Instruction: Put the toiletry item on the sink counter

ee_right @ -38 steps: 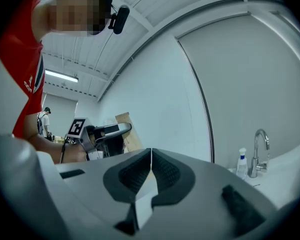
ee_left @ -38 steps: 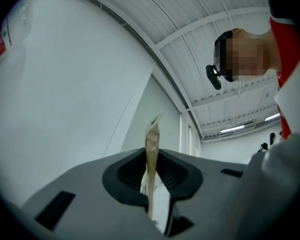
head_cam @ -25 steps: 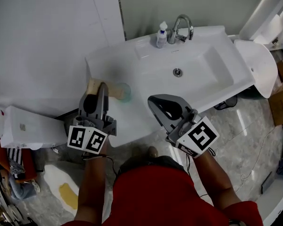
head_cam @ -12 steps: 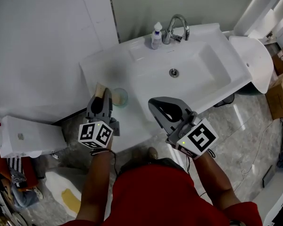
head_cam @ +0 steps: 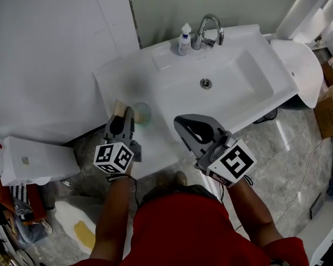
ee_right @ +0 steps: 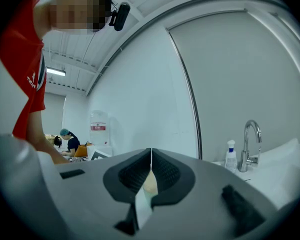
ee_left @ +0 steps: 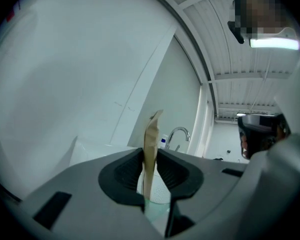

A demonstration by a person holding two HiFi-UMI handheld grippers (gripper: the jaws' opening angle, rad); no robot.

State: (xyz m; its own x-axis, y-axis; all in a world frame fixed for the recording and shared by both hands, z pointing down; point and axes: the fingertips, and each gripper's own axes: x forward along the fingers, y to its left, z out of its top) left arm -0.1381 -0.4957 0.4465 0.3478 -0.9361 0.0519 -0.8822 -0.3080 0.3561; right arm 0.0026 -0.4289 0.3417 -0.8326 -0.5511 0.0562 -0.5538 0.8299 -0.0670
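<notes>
Toiletry item (head_cam: pixel 141 114), half hidden beneath my left gripper (head_cam: pixel 123 118), is pinched edge-on at the table's (head_cam: pixel 119 76) left end. My right gripper (head_cam: pixel 180 122) is pressed together and empty. Faucet (head_cam: pixel 208 29) and bottle (head_cam: pixel 183 39) stand at upper centre.

Ahead of the left gripper (head_cam: pixel 125 112), the toiletry item (head_cam: pixel 140 114) sticks out past its tips. Beyond that, a bare stretch of white sink counter (head_cam: pixel 119 76) runs free to the back wall. A white wall panel (head_cam: pixel 44 54) stands near on its left. To its right the basin (head_cam: pixel 227 73) dips away, open. The faucet (head_cam: pixel 206 29) and a small bottle (head_cam: pixel 183 40) stand well ahead and to the right, at the back rim. The right gripper (head_cam: pixel 180 121) hangs to the right, with an open gap between the two.
</notes>
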